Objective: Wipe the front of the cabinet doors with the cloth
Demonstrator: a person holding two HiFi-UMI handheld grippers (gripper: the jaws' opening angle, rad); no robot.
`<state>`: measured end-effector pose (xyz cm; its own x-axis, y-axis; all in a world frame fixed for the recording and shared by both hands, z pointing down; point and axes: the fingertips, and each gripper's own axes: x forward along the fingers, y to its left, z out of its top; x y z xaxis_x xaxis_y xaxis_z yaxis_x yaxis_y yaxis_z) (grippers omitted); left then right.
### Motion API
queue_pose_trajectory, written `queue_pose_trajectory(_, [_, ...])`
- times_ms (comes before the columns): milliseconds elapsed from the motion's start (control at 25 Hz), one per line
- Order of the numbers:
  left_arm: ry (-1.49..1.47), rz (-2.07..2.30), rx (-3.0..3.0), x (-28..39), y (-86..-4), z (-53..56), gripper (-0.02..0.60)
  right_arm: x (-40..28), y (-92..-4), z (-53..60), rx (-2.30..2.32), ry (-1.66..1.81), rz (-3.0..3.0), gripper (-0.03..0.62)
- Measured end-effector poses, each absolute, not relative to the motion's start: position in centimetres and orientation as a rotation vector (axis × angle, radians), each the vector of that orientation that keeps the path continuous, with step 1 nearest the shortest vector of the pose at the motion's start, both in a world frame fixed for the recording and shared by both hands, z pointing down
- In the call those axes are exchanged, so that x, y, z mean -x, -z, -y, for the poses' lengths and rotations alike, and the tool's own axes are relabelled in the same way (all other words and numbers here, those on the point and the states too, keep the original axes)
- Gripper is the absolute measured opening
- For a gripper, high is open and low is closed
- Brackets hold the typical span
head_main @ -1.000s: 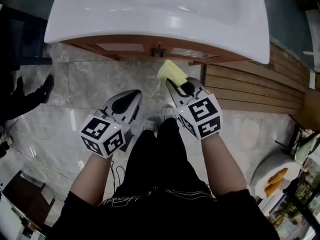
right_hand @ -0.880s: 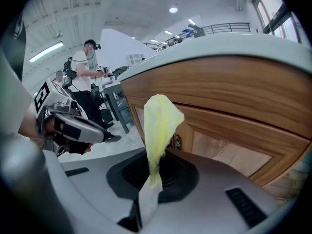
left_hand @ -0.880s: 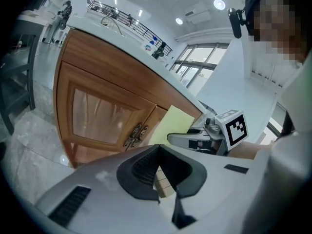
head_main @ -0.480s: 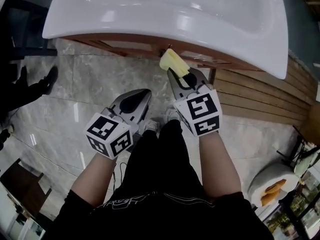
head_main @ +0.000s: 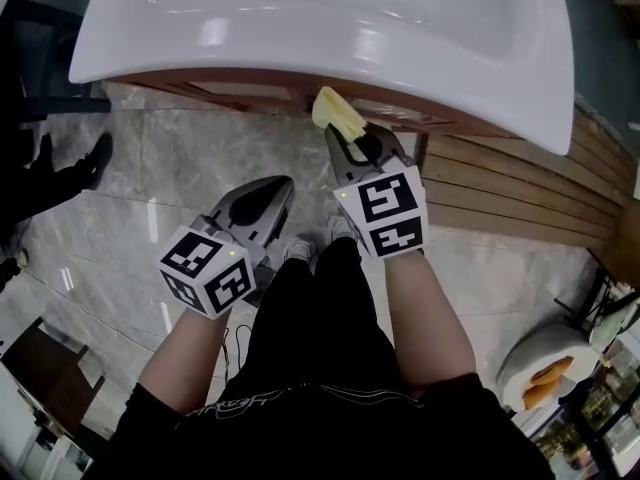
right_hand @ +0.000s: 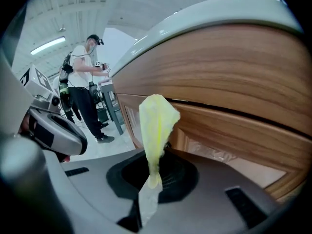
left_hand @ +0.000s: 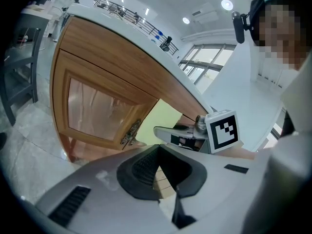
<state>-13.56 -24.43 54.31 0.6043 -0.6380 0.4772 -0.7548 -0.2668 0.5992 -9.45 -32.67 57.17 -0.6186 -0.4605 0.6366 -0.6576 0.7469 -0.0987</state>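
Plenty of bare marble floor [head_main: 180, 168] lay open below the white basin [head_main: 300, 28] and its overhanging rim; wooden cabinet doors [left_hand: 92, 108] stood just ahead; the right tongs [head_main: 346, 141] pinched the yellow cloth [head_main: 337, 115], which rose from their tips near a door's front; the left tongs [head_main: 278, 186], pressed together and empty, hung alongside, apart.

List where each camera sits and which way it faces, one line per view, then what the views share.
Head view: on the person's head, facing steeply down past the sink; shows forearms, legs, left gripper and right gripper.
Left gripper view: on the left gripper, facing along its own shut jaws at the cabinet door; the person's torso shows at right.
Right gripper view: on the right gripper, facing the cabinet door along jaws shut on the cloth.
Shared: all three show the cloth in the right gripper.
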Motion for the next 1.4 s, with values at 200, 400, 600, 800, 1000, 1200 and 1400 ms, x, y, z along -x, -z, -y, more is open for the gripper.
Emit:
queue_pose_trajectory(200, [-0.195,1.093,-1.993,12.6,-54.5,24.2,0.006,8.6,-57.3,33.3,-0.893,-0.434,2.349,0.040])
queue_pose_trajectory(400, [-0.203,1.071,-1.988,11.6,-54.7,23.8,0.006,7.9,-57.3,33.5,-0.917,-0.455,2.354,0.040])
queue_pose_trajectory(600, [-0.221,1.045,-1.980,10.3,-55.0,23.3,0.006,6.6,-57.5,33.5,-0.960,-0.465,2.359,0.040])
queue_pose_trajectory(800, [-0.244,1.004,-2.006,8.5,-54.7,22.9,0.006,3.8,-57.9,33.4,-1.020,-0.482,2.328,0.040])
queue_pose_trajectory(1000, [-0.270,0.962,-2.014,6.8,-55.1,22.5,0.006,0.9,-58.2,33.7,-1.085,-0.465,2.289,0.040])
queue_pose_trajectory(1200, [-0.297,0.915,-2.028,5.1,-55.4,22.5,0.006,-1.1,-58.0,33.9,-1.136,-0.451,2.273,0.040])
queue_pose_trajectory(1400, [-0.330,0.877,-2.044,3.5,-55.5,22.8,0.006,-3.6,-57.7,34.2,-1.194,-0.468,2.261,0.040])
